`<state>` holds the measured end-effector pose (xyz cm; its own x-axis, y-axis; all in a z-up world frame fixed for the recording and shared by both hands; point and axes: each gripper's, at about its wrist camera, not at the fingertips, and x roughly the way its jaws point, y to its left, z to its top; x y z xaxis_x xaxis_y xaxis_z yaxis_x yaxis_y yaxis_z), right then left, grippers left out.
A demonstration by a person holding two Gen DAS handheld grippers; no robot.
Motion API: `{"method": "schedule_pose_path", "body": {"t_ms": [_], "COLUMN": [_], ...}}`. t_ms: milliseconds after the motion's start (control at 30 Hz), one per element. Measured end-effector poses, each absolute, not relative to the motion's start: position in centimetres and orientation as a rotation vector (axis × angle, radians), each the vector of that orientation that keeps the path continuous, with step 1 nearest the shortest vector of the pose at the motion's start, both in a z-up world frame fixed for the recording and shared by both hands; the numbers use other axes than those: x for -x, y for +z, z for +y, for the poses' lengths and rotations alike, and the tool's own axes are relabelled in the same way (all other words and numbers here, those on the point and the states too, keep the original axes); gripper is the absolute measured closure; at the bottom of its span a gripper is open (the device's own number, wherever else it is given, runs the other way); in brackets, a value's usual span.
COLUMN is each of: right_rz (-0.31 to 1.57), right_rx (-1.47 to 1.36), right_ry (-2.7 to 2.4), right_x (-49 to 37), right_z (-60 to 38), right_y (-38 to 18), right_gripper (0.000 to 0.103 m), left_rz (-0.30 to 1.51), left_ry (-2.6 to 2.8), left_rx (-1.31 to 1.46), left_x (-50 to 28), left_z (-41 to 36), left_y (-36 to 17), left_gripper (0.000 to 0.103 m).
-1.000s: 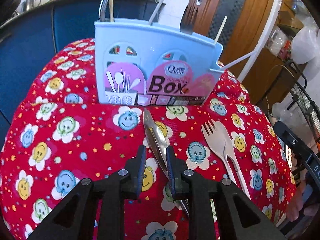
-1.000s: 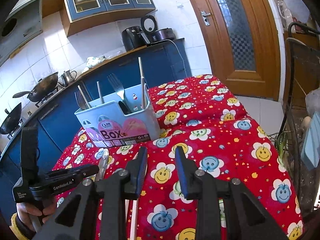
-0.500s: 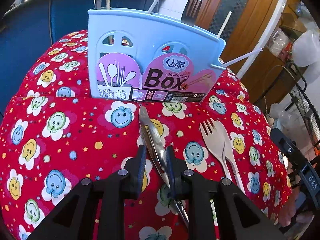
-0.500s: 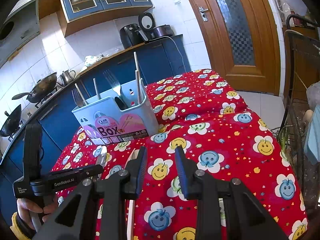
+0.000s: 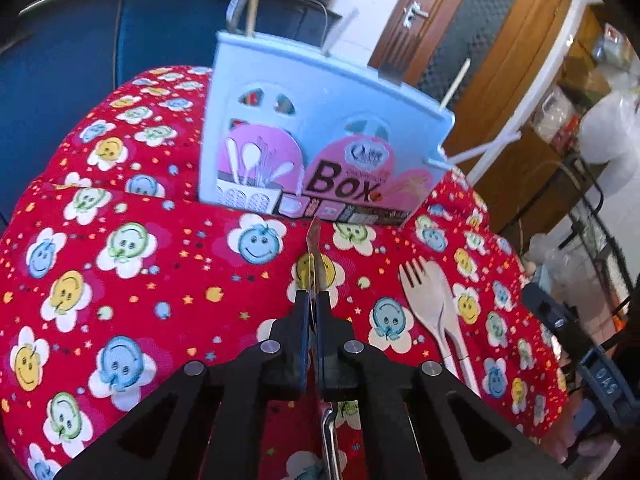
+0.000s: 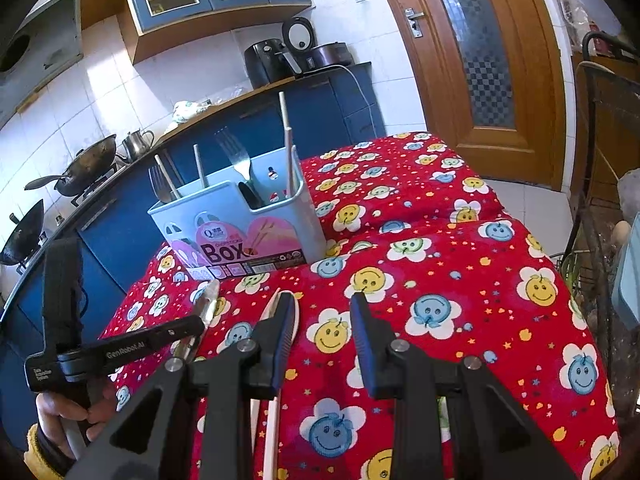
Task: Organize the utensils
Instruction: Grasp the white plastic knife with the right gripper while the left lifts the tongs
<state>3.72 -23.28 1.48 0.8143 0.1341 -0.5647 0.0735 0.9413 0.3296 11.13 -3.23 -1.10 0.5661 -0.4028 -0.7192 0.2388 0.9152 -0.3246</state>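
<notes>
Tablecloth (image 5: pixel 120 264), red with smiley flowers, fills the frame. Pale-blue plastic utensil box (image 5: pixel 320 140) upper centre, contents' tops cropped. Left gripper (image 5: pixel 314 312) clamped on metal spoon (image 5: pixel 315 256), edge-on, handle hidden. Right gripper (image 6: pixel 322 312) parted, empty; white plastic fork and spoon (image 5: pixel 430 304) centre-right.

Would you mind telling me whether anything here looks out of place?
A wooden fork and spoon lie loose on the red tablecloth instead of in the blue utensil box; the left gripper pinches a metal utensil.
</notes>
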Motion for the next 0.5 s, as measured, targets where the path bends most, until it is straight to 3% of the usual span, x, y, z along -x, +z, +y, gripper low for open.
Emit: {"method": "schedule_pose_path", "body": {"t_ms": [500], "right_rz": [0.741], "right_rx": [-0.285], "right_ry": [0.132], "right_x": [-6.4], "right_z": [-19.7], "right_y": [0.8], "right_gripper": [0.072], "left_rz": [0.685], "left_ry": [-0.32], "left_rx": [0.199], "left_x": [-8.8], "left_z": [0.6], "left_y": [2.7], "left_gripper": [0.101]}}
